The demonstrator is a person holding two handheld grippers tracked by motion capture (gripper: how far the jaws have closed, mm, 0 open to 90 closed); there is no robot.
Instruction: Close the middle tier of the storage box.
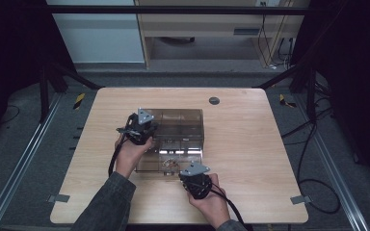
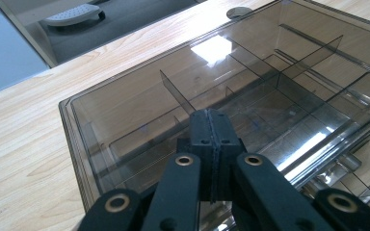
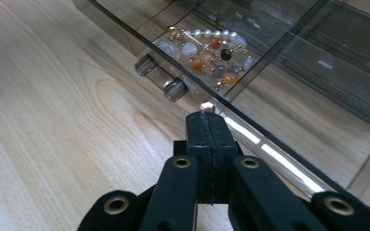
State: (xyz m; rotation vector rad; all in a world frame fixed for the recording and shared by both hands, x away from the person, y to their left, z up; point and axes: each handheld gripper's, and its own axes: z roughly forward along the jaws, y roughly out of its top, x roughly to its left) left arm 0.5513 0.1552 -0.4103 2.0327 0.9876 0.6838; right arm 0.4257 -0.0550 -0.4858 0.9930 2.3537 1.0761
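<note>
Smoky clear organizer box point(image 1: 176, 127) sitting mid-counter point(image 1: 250, 159), divided lid shut, its drawer point(image 1: 168, 164) slid out toward the near edge with a beaded bracelet point(image 3: 207, 50) of pearl, orange and grey stones inside. Left gripper point(image 2: 211, 126) parked on the lid, fingers closed on nothing, probably steadying the box. Right gripper point(image 3: 207, 126) at the drawer's front rim beside its knob point(image 3: 161, 77), fingers pressed together and empty, seemingly poised to work the drawer.

Open tabletop point(image 1: 250, 144) lies right of the smoky organizer box point(image 1: 178, 127); its dividers point(image 2: 178, 94) crowd the inside.
</note>
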